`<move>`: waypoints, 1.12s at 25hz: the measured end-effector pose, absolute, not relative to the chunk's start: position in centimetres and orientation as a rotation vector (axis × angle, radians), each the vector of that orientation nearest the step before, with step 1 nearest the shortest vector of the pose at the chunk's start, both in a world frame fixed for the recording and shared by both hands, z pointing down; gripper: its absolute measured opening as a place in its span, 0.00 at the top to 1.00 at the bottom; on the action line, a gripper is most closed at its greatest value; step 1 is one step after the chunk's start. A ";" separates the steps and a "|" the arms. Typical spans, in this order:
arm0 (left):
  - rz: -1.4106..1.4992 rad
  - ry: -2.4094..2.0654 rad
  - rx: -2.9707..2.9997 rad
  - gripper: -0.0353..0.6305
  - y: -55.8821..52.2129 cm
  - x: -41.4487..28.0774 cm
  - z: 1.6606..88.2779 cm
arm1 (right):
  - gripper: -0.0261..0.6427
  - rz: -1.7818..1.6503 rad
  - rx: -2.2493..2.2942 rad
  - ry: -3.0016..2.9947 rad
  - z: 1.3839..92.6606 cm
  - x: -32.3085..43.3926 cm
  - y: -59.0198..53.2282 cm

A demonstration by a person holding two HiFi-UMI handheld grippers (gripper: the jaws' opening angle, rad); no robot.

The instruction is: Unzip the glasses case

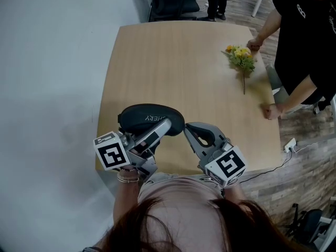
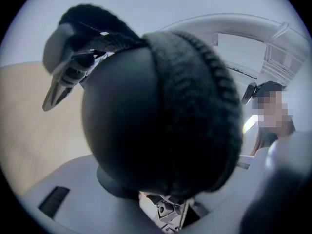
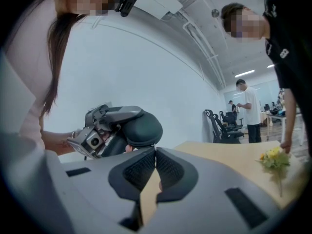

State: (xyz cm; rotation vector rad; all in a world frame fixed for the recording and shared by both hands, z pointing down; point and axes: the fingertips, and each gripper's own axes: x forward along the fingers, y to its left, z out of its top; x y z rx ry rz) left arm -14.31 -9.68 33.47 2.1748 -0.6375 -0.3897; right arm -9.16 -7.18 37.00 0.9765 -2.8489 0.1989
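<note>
Pale wood forms the one table [image 1: 173, 62], the largest item. One person in black [image 1: 302, 35] leans at its right edge with both hands on the top. One black glasses case [image 1: 149, 117] is held lengthwise over the table's near edge. Two handheld grippers: the left gripper [image 1: 166, 125] has its jaws clamped on the case, which fills its own view; the right gripper [image 1: 186, 129] sits just beside the case's right end, jaws closed together with nothing between them. One bunch of yellow flowers [image 1: 241, 56] lies near the person's hand. One zipper pull [image 2: 61, 84] hangs free at the case's far end in the left gripper view.
</note>
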 end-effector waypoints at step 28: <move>-0.167 -0.587 2.209 0.60 -9.0 -13.7 35.1 | 0.94 0.063 0.945 -2.752 39.1 -9.5 -7.4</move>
